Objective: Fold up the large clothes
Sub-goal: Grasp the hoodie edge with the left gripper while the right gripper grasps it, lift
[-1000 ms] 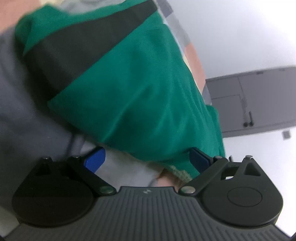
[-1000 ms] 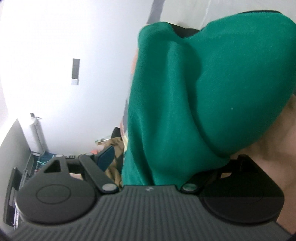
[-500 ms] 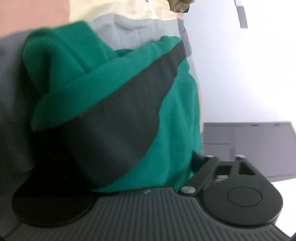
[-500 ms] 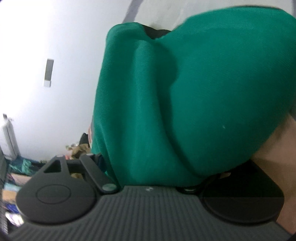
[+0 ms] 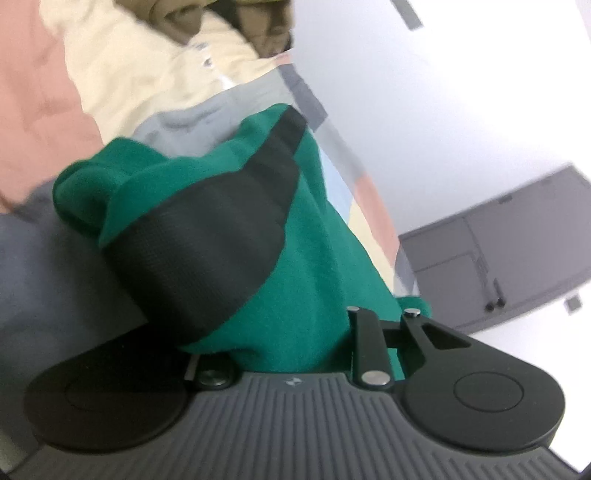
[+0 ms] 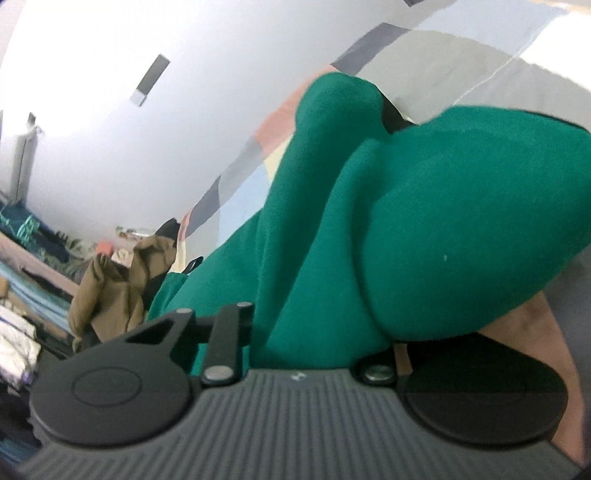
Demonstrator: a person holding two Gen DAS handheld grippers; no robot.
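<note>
Though buried to the fingertips in cloth, left tool (image 5: 291, 343) closed down, links drawn in near upright, clamped on a bunch of the green garment (image 5: 314, 288); rising straight out of the grip and filling the middle of the left wrist view; crossed slantwise by a broad black band (image 5: 207, 243); rolled into a thick green fold at the upper left; lying over grey fabric (image 5: 44, 280) on the left side; beyond that, a pink cover (image 5: 40, 92), then a rumpled cream garment (image 5: 140, 66), with an olive-brown garment (image 5: 258, 22) at the top edge; off to the right, a white wall and a grey cabinet (image 5: 517, 251).

Likewise shut, right tool (image 6: 306, 332), near link swung in close, gripping the same green garment (image 6: 443, 221); fingertips hidden under the cloth; bulging in two rounded folds over the right half of the right wrist view; backed by a colour-block cover (image 6: 240, 177) in grey, pale blue, cream and pink; further left, an olive-brown jacket (image 6: 110, 288) heaped just beside the green hem; behind it, blurred clutter low on the left; above, a white wall with a small grey plate (image 6: 149, 79).
</note>
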